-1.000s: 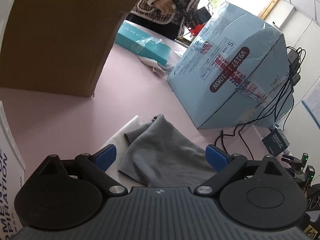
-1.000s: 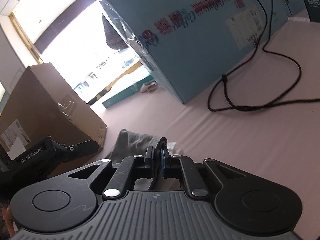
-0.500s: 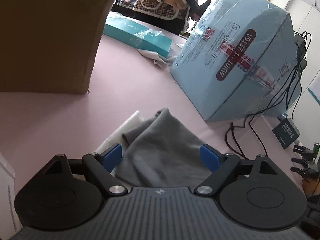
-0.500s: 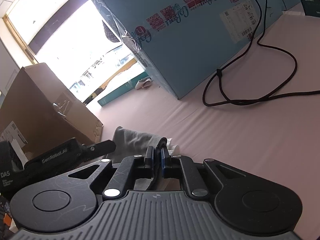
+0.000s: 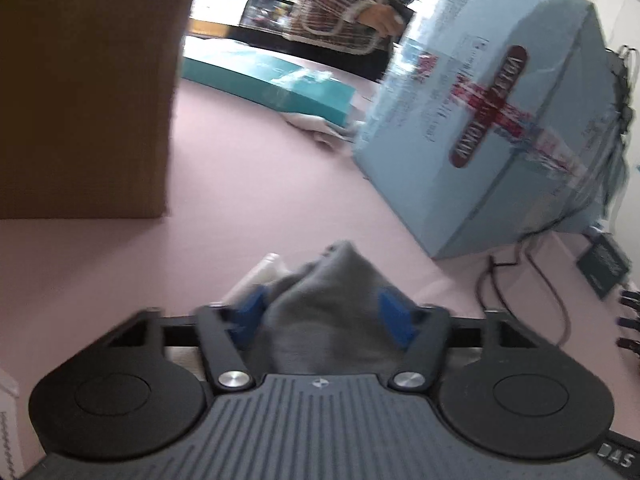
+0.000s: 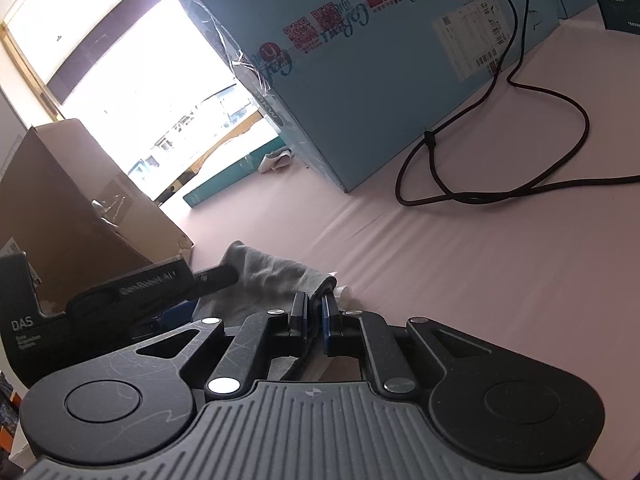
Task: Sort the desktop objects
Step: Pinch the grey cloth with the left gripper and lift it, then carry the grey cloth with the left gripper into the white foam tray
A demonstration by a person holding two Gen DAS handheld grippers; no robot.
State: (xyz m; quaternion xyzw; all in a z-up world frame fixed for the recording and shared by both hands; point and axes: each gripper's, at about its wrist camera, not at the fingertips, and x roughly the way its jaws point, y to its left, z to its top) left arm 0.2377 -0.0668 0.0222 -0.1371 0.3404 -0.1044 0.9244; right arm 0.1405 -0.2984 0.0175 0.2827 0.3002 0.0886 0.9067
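Grey cloth [image 5: 320, 316] near the blue carton [image 5: 492, 120], now bunched higher between the open left gripper [image 5: 322, 312]; right gripper [image 6: 315, 312] pinching its edge; likely mid-fold.

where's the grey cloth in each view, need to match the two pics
Left wrist: the grey cloth sits bottom centre, bunched between the left gripper's open blue fingers.
Right wrist: the grey cloth is lower centre-left, one edge pinched in the right gripper.
Shared landmark: the big light blue box, upper right in both views.
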